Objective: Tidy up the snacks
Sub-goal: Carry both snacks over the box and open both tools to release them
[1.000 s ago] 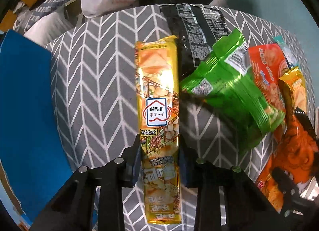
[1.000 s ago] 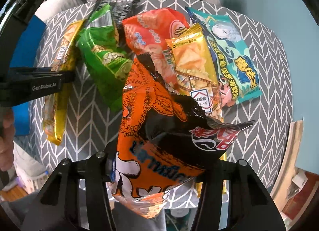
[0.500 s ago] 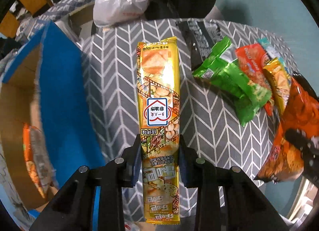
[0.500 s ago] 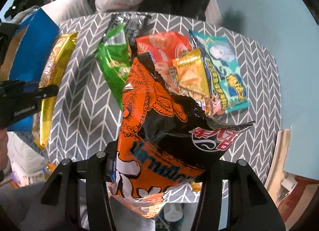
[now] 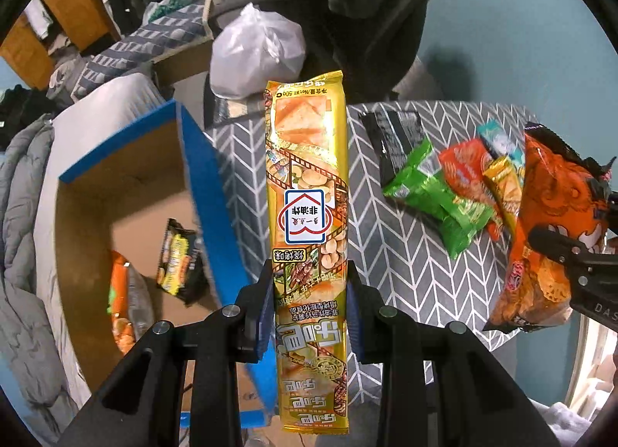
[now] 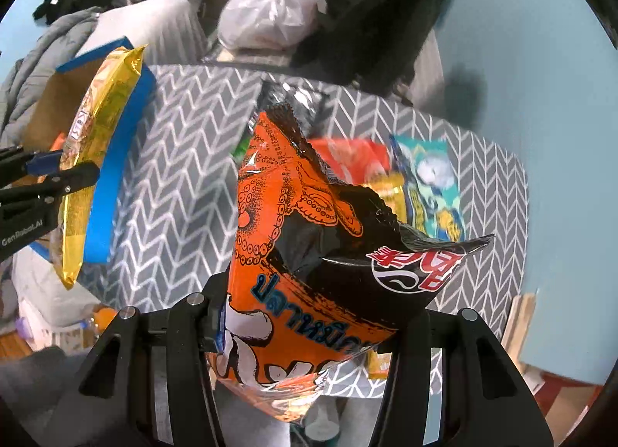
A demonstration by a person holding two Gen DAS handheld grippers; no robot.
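My left gripper [image 5: 309, 308] is shut on a long yellow snack pack [image 5: 307, 192] and holds it in the air above the table's left edge, beside a blue cardboard box [image 5: 201, 176]. The pack also shows in the right wrist view [image 6: 96, 130]. My right gripper [image 6: 305, 335] is shut on an orange and black octopus chip bag [image 6: 309, 254], lifted above the table; it shows in the left wrist view [image 5: 548, 223]. The box holds a few snack bags [image 5: 177, 257].
On the grey chevron tablecloth [image 5: 386, 273] lie a black pack [image 5: 394, 138], a green bag [image 5: 436, 192], a red bag [image 5: 463, 157], a yellow pack [image 5: 502, 184] and a teal pack [image 6: 428, 184]. A white plastic bag [image 5: 255, 53] sits behind the table.
Both grippers have lifted their snacks higher above the table. The left view has swung towards the blue box, whose open inside now shows.
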